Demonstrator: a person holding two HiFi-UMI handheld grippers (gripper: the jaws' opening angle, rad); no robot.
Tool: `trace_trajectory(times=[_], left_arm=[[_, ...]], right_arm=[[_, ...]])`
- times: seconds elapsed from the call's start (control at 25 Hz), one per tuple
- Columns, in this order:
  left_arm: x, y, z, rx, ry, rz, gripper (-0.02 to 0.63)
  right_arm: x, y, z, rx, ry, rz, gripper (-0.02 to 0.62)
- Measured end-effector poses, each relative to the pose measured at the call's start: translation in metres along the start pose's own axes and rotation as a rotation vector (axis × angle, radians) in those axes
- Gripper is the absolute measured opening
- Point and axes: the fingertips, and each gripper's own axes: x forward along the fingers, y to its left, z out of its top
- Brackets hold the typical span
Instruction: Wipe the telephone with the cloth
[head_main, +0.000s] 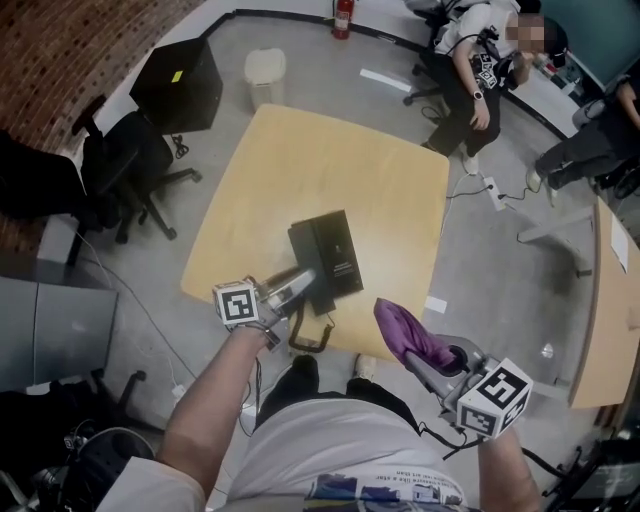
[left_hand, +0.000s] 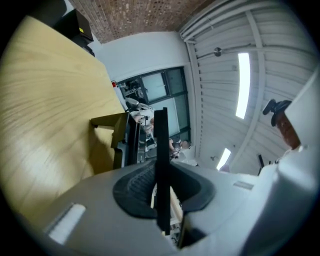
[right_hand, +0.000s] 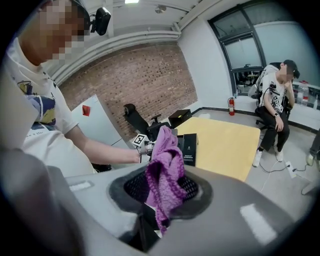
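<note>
The black telephone (head_main: 330, 255) lies on the wooden table (head_main: 300, 150), and its cord (head_main: 310, 338) loops over the near edge. My left gripper (head_main: 303, 283) is at the telephone's near left corner. In the left gripper view its jaws are shut on a thin black edge (left_hand: 161, 150) of the telephone. My right gripper (head_main: 415, 355) hangs off the table's near edge, to the right. It is shut on a purple cloth (head_main: 405, 335) that stands up bunched between the pads (right_hand: 165, 170). The right gripper view shows the telephone (right_hand: 189, 148) ahead on the table (right_hand: 225, 140).
Black office chairs (head_main: 130, 170) and a black cabinet (head_main: 180, 85) stand left of the table. A white bin (head_main: 265, 75) sits beyond the far corner. A person (head_main: 480, 70) is seated at the back right. A second table (head_main: 600, 300) is at the right.
</note>
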Motion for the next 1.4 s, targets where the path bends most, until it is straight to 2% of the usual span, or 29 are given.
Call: trace_trajectory(times=[0.16, 0.72, 1.2, 1.4], left_arm=[[0.007, 0.015, -0.006, -0.02, 0.016, 0.003, 0.083], [0.014, 0.042, -0.009, -0.07, 0.028, 0.046, 0.083], [0.013, 0.042, -0.011, -0.034, 0.074, 0.182, 0.086], [0.01, 0.047, -0.014, 0.047, 0.134, 0.292, 0.097]], right_arm=[[-0.003, -0.001, 0.003, 0.049, -0.005, -0.008, 0.084], [0.003, 0.0, 0.01, 0.104, 0.01, -0.01, 0.084], [0.014, 0.004, 0.017, 0.102, -0.008, 0.033, 0.084], [0.014, 0.006, 0.017, 0.096, -0.021, 0.053, 0.084]])
